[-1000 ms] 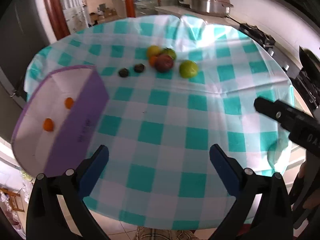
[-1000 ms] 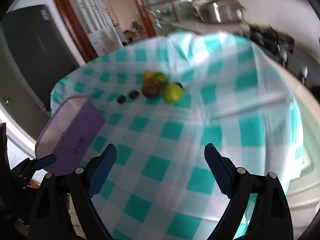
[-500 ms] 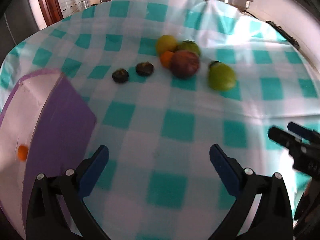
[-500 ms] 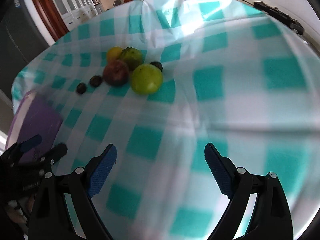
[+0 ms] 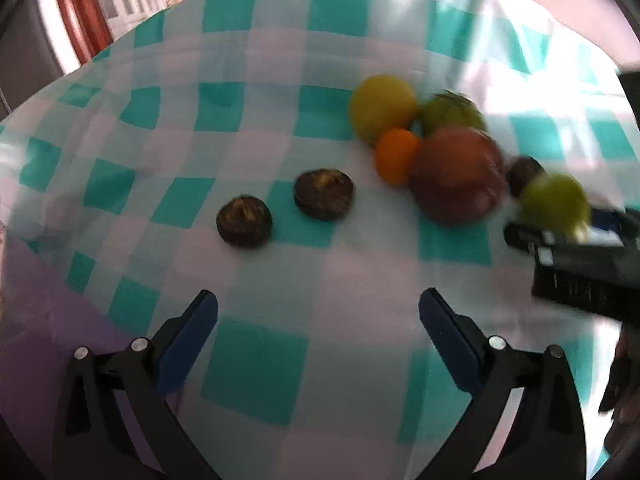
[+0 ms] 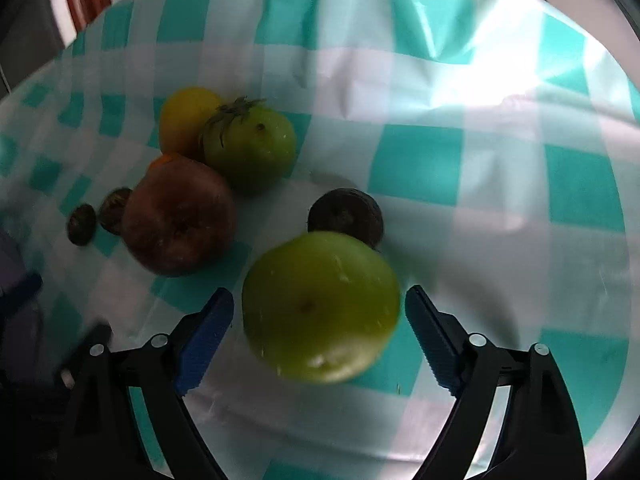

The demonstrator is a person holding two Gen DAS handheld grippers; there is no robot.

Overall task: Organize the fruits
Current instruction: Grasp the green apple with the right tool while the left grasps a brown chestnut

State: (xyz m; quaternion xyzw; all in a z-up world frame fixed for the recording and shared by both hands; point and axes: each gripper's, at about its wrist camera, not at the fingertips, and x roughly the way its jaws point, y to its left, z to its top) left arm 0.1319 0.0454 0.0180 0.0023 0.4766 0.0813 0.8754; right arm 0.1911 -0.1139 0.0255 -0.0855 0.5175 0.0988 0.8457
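In the right wrist view a big green fruit (image 6: 320,304) lies between the open jaws of my right gripper (image 6: 319,316), with gaps on both sides. Behind it sit a dark small fruit (image 6: 346,214), a reddish-brown fruit (image 6: 178,216), a green tomato (image 6: 250,146) and a yellow fruit (image 6: 186,114). In the left wrist view my left gripper (image 5: 318,312) is open and empty, short of two dark small fruits (image 5: 244,221) (image 5: 324,194). An orange fruit (image 5: 396,154) lies by the reddish-brown one (image 5: 458,174). The right gripper (image 5: 560,236) shows at the green fruit (image 5: 556,202).
A purple container (image 5: 36,320) lies at the lower left of the left wrist view, at the teal-and-white checked tablecloth (image 5: 256,128). The cloth drops off at the table's far edge. A wooden door frame (image 5: 82,20) stands beyond.
Both grippers have moved forward toward the fruit pile. The right gripper now has the big green fruit between its open jaws. The purple container has slid to the left edge of view.
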